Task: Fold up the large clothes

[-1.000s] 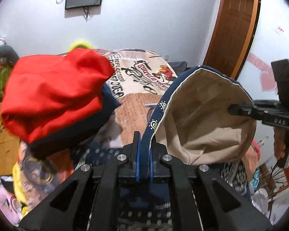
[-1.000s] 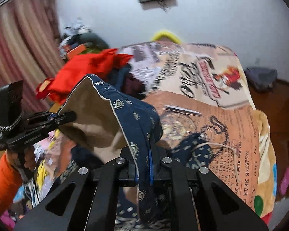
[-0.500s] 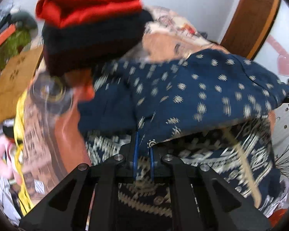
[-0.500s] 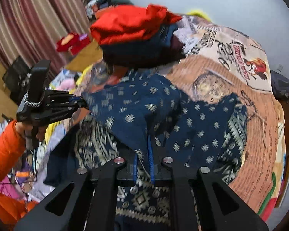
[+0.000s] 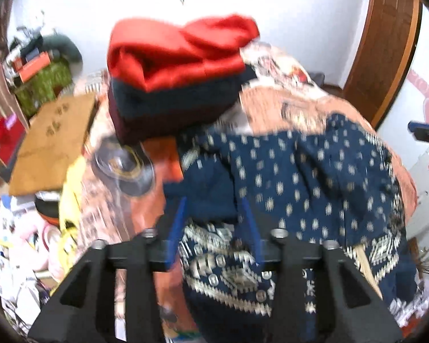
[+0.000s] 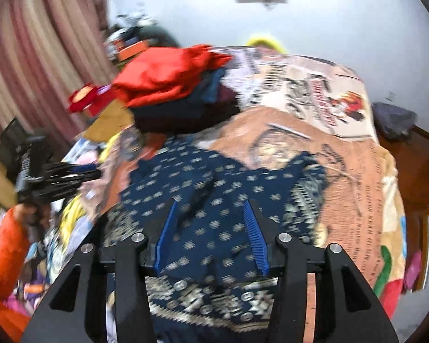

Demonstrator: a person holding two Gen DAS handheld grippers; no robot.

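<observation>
Currently I log one navy garment (image 5: pixel 306 177), dotted with pale motifs and banded along its hem with a cream geometric border, lying folded over on the bed (image 6: pixel 354 171), slightly rumpled. My left hand-held gripper (image 5: pixel 213 228) has its jaws opening, blue pads apart over the cloth and not pressing it. My right hand-held gripper (image 6: pixel 210 235) likewise has its jaws opening above the garment, gripping nothing. Behind it sits a stack of folded clothes (image 5: pixel 174 77), red on top.
</observation>
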